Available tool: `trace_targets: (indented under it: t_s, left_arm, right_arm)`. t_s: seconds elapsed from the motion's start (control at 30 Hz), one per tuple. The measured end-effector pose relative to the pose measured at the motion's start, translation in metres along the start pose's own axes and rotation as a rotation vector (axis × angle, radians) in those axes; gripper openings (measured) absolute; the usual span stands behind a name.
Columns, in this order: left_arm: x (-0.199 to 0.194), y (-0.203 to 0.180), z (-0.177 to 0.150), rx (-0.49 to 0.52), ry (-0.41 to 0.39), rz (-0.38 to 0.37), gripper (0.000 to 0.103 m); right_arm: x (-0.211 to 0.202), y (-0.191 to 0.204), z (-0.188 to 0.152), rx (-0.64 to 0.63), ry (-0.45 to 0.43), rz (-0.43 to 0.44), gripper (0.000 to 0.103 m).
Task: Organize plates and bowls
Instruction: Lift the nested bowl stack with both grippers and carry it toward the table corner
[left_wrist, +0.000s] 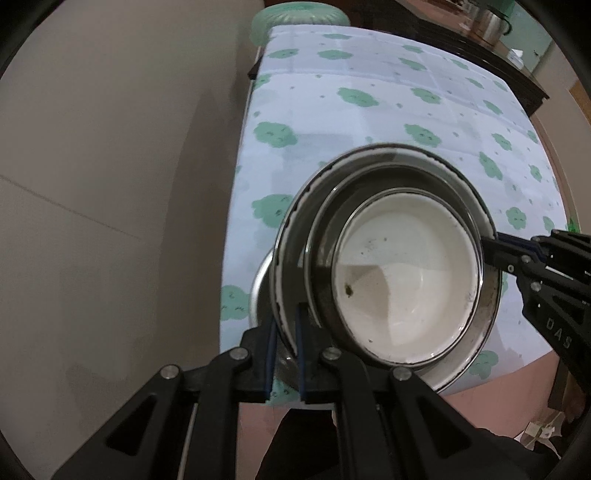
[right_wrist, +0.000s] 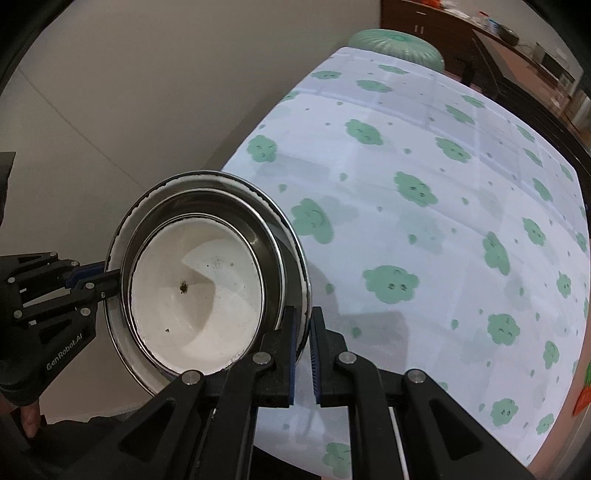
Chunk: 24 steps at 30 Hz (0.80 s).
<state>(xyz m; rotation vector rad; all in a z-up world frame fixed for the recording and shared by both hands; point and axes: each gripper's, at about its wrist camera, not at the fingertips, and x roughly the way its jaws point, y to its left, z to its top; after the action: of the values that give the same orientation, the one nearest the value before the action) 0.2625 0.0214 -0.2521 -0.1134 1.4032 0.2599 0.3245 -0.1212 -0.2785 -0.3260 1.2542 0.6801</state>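
Black linkage arms fill the bottom of both wrist views. Pointing steeply down, the left gripper (left_wrist: 286, 350) is clamped on the rim of a nested stack of bowls (left_wrist: 388, 273), while the right gripper (right_wrist: 303, 347) pinches the opposite rim. Held between them, the stack hangs tilted over the edge of the desk (left_wrist: 369, 110) with its cloud-print cloth. An inner white bowl (right_wrist: 195, 295) hides the ones beneath; their count is unclear.

Nested bowls (right_wrist: 195, 288) clamped by both grippers' fingers (right_wrist: 291, 343), above clouded tablecloth (right_wrist: 424, 166)
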Motion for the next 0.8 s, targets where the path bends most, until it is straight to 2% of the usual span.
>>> trace_targets:
  t_s: [0.3, 0.8]
  left_arm:
    - [0.009, 0.016, -0.010, -0.033, 0.026, 0.005, 0.004]
    - [0.027, 0.020, -0.014, -0.044, 0.070, 0.007, 0.004]
  right_arm:
    - [0.017, 0.020, 0.003, -0.038, 0.031, 0.015, 0.009]
    - [0.035, 0.026, -0.001, -0.048, 0.073, 0.022, 0.010]
